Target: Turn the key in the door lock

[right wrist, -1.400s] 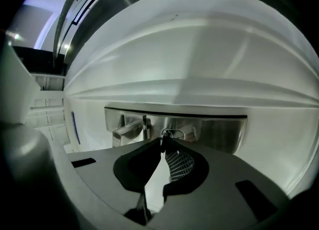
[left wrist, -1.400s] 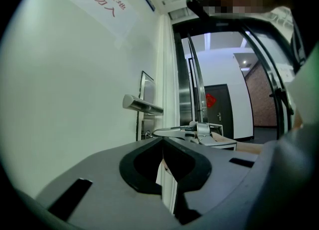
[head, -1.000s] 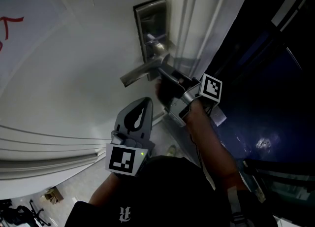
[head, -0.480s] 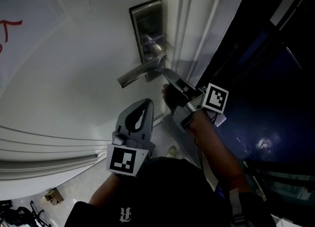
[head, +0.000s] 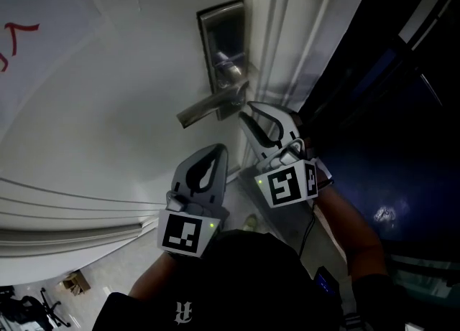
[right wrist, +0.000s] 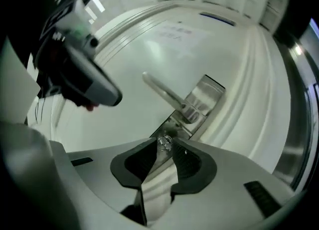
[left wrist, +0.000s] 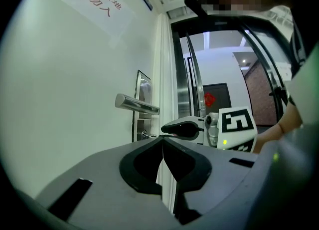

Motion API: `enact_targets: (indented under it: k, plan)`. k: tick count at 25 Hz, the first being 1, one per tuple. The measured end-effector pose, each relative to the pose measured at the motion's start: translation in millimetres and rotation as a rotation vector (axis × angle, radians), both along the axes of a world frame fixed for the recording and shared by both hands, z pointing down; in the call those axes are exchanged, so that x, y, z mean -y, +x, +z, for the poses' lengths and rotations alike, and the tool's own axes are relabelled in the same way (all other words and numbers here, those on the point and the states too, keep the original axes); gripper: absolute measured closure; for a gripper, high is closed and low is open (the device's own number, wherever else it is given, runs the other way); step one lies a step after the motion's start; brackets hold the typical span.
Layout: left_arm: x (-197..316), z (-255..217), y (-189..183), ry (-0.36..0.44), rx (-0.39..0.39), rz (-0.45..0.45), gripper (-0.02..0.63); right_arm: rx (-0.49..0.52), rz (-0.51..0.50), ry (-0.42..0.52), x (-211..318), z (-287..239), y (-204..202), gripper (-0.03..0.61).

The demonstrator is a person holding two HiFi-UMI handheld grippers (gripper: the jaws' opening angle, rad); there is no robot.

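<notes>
A steel lock plate (head: 223, 35) with a lever handle (head: 205, 110) is fixed to the white door (head: 108, 107). Just below the lever's hub, my right gripper (head: 249, 109) points up at the plate's lower end. In the right gripper view the small silver key (right wrist: 165, 141) sits in the lock between the tips of the right gripper (right wrist: 163, 147), and the jaws close on it with a narrow gap behind. My left gripper (head: 215, 148) hangs lower and left of it, shut and empty, away from the door. The left gripper (left wrist: 162, 140) view shows the lever (left wrist: 135, 104) ahead.
The white door frame (head: 280, 28) runs along the plate's right side, with dark glass (head: 402, 107) beyond it. A sheet with red marks (head: 18, 35) is on the door at the far left. Floor with small clutter (head: 72, 283) shows at the bottom left.
My right gripper has rolled about its jaws at the lock, so its marker cube now faces the head camera; its tips stayed under the lever. The left gripper has hardly moved.
</notes>
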State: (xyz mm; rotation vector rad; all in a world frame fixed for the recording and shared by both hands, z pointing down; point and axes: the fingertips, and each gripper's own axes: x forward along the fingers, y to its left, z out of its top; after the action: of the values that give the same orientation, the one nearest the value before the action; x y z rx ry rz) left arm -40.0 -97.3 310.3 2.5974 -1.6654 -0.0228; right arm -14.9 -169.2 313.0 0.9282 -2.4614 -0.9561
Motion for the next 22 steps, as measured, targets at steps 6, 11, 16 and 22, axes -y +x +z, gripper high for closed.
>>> enact_targets:
  k: [6,11,16,22]
  plan:
    - [-1.0,0.5,-5.5,-0.003,0.0,-0.012,0.606,-0.334,0.096,0.376,15.4,17.2,-12.5,0.485]
    - [-1.2,0.5,-10.4,-0.006,-0.004,-0.021,0.606,-0.359,0.141,0.441,28.0,18.1,-23.2,0.485]
    - [-0.1,0.5,-14.3,-0.007,-0.008,-0.025,0.606,-0.316,0.193,0.416,34.2,11.5,-28.0,0.537]
    - [1.8,1.3,-16.1,-0.007,-0.01,-0.021,0.606,-0.075,0.17,0.107,36.4,9.9,-25.7,0.557]
